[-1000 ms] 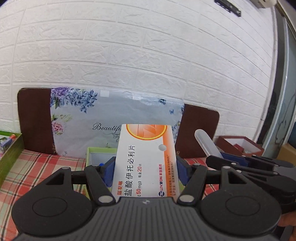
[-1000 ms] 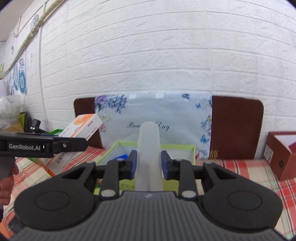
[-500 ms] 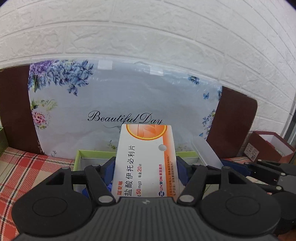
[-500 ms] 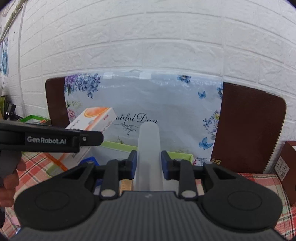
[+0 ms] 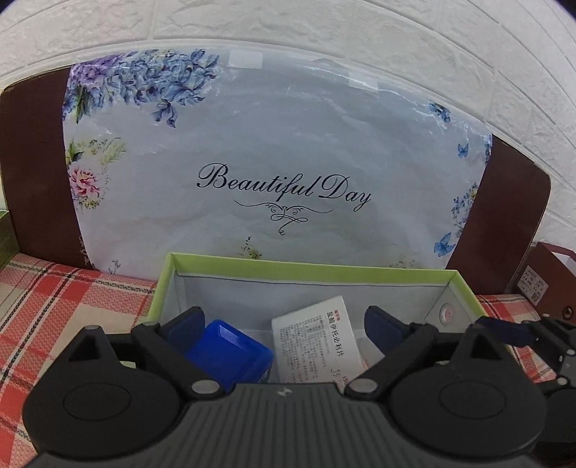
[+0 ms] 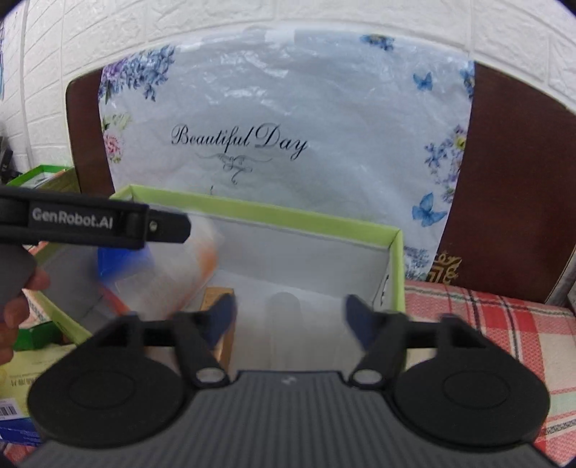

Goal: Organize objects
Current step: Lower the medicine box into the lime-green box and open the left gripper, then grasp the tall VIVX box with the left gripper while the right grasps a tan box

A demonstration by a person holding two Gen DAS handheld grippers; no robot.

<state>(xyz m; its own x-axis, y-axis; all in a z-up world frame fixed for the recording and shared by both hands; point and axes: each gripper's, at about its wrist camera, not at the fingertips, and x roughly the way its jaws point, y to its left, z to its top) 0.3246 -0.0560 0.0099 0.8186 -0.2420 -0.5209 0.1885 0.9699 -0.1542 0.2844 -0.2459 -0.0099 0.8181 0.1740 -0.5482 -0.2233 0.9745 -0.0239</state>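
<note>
While both my grippers hang over the green-rimmed box (image 5: 306, 268), inside it I see a blue container (image 5: 230, 354) at its left and the white medicine carton (image 5: 316, 342) beside that. Left gripper (image 5: 284, 324) and right gripper (image 6: 288, 313) jaws are opening, pressing nothing; a blurred translucent tube (image 6: 284, 306) lies between the right ones.

Both views are bright and evenly lit by soft daylight, with no hard shadows. The left wrist view is sharp: print on the white medicine box (image 5: 316, 345) reads cleanly, and the plastic-wrapped floral panel (image 5: 273, 151) carries a faint sheen near its top. The right wrist view is motion-blurred: its blue fingers (image 6: 223, 316) smear, the translucent tube (image 6: 284, 324) is a ghostly streak, and the box contents on the left dissolve into blue and orange smudges. Fisheye distortion bows the brick wall (image 6: 324, 18) and darkens the frame corners.
</note>
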